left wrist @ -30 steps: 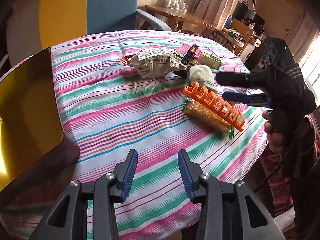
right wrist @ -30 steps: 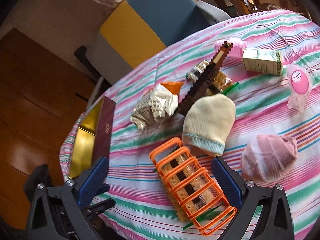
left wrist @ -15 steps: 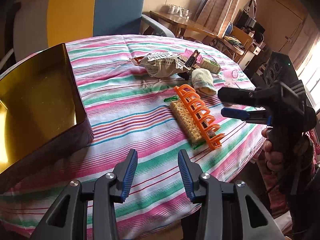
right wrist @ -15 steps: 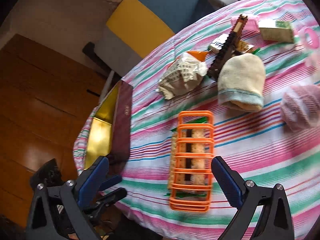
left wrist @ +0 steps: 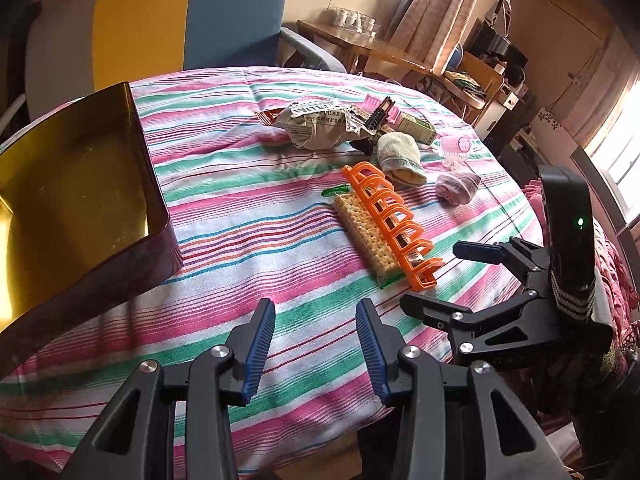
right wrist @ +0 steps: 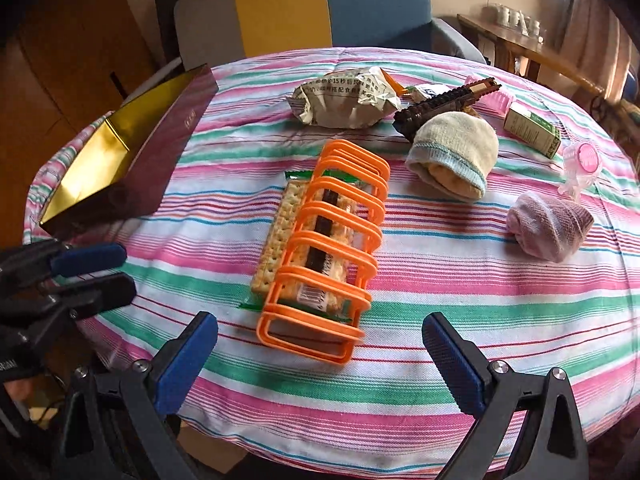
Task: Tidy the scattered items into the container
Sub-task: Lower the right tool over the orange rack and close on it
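An orange plastic rack (right wrist: 328,240) lies on a cracker packet (right wrist: 280,236) in the middle of the striped table; it also shows in the left wrist view (left wrist: 390,220). The gold-lined box (left wrist: 68,200) stands at the table's left, also in the right wrist view (right wrist: 104,160). My right gripper (right wrist: 320,364) is wide open, just in front of the rack's near end. My left gripper (left wrist: 316,344) is open and empty over the table's front edge, between box and rack. A cream sock (right wrist: 452,156), a pink sock (right wrist: 548,224) and a crumpled wrapper (right wrist: 344,100) lie farther back.
Behind the socks lie a dark brick strip (right wrist: 444,104), a green carton (right wrist: 532,128) and a pink plastic toy (right wrist: 580,164). A blue and yellow chair (left wrist: 180,20) stands behind the table. A wooden side table (left wrist: 360,44) is at the back right.
Both grippers have swung round. The right gripper now faces the rack's near end, lower and closer. The box shows more fully in the left wrist view. No item has moved.
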Demonstrator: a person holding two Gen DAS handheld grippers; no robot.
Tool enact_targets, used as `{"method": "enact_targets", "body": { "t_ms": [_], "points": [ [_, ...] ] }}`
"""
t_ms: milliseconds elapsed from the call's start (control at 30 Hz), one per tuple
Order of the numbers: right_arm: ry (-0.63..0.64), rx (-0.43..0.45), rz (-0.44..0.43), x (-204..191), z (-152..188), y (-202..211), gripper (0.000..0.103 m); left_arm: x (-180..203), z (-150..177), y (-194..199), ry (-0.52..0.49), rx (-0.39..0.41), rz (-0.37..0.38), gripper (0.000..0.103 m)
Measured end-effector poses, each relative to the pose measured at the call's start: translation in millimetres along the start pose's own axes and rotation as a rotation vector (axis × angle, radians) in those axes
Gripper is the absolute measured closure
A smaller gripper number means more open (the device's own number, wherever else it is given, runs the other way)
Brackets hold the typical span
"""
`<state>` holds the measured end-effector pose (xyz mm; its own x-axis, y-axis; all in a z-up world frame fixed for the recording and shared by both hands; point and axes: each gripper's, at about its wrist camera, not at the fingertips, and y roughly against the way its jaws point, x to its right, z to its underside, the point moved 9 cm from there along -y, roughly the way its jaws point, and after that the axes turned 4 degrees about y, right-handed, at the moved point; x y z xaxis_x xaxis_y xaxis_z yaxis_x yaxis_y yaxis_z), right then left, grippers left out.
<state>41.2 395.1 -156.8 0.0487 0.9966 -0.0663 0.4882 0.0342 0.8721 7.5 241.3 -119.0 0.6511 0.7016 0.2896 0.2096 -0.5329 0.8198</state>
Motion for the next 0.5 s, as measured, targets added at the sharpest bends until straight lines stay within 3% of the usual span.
{"method": "enact_targets", "body": {
  "t_ms": [100,300,500],
  "points": [
    [0.025,-0.021,0.059,12,12,2,0.000,-1,0,-1,0.007,-0.002,0.003,0.060],
    [-0.056,0.027,0.072,30,12,4,0.000,1,1,-3,-0.001,-0.010,0.004,0.060],
    [-0.338,0.162,-0.011,62,-6,13,0.000,9,1,-12,-0.020,-0.032,0.016,0.060]
  ]
}}
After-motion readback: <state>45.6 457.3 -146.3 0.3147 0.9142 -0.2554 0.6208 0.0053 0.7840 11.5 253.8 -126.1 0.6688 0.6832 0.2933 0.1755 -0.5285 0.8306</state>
